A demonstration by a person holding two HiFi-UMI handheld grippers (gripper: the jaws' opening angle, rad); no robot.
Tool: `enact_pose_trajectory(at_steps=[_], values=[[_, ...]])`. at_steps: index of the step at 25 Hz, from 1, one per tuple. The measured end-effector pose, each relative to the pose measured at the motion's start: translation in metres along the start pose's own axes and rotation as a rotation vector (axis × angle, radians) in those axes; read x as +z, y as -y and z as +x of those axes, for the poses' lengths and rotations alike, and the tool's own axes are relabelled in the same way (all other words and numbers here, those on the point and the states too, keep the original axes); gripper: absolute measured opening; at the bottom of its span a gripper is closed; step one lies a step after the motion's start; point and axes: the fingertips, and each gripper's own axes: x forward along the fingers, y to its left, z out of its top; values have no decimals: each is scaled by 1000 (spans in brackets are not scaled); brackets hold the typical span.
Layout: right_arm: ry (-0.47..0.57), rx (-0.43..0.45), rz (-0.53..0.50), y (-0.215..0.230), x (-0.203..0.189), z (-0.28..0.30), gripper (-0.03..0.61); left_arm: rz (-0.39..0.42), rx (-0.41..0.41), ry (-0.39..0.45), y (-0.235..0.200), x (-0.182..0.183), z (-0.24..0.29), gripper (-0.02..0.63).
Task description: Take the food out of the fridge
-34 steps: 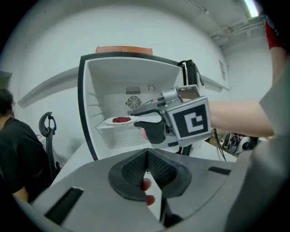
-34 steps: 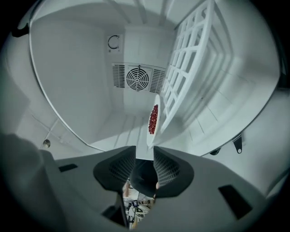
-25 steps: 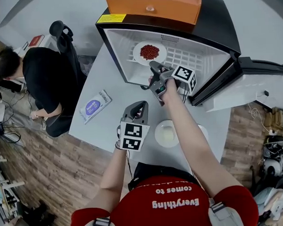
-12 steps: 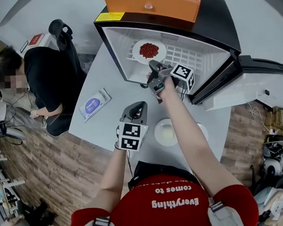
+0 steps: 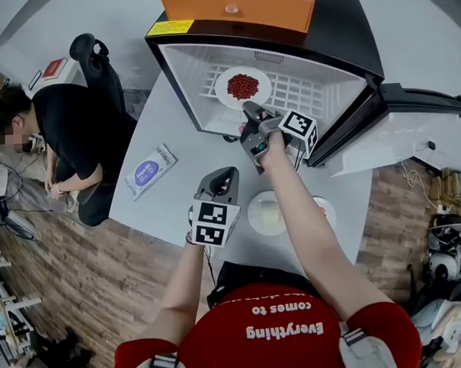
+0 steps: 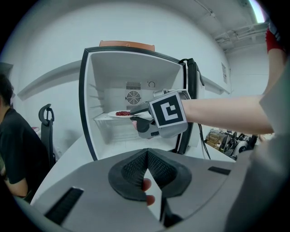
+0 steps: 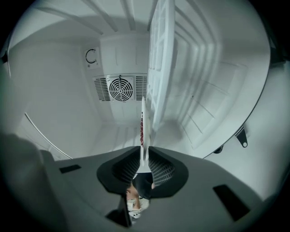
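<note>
A white plate [image 5: 243,87] of red food rests on the wire shelf [image 5: 310,88] inside the open black fridge [image 5: 187,74]. My right gripper [image 5: 250,108] reaches level into the fridge. Its jaws have just been closing and now pinch the plate's near rim. In the right gripper view the plate [image 7: 143,131] shows edge-on between the pads of the right gripper [image 7: 144,156]. From the left gripper view I see the plate [image 6: 124,114] with the right gripper [image 6: 137,112] on it. My left gripper [image 5: 228,174] hovers over the table, shut and empty, as does the left gripper [image 6: 147,156] in its own view.
A white plate of pale food [image 5: 268,214] and a second plate [image 5: 323,211] sit on the grey table near me. A purple-and-white packet [image 5: 147,171] lies to the left. The fridge door [image 5: 411,126] stands open at right. A person [image 5: 61,141] sits at far left.
Both grippers keep their places, the right one staying at the plate's near rim. The seated person at left has shifted a little.
</note>
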Motion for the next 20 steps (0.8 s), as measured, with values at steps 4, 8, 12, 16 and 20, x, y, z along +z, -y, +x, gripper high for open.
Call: enact_pose_trajectory(at_steps=[4,8,12,16,20], values=[[-1,-20,40,4,3,6,65,5,-10,0,4,1,1,5],[33,-28,55,6,8,7,60,6,-11,0,1,2,2,5],[34,-32,65,7,7,6,26,9,-11,-4,-1,2,3,5],[8,-28,37,8,4,1,23,16,-17,-4,-1,4,4,5],[-14,-16,42,9,-3,-8,23,25,-18,0,-2,6,5,5]])
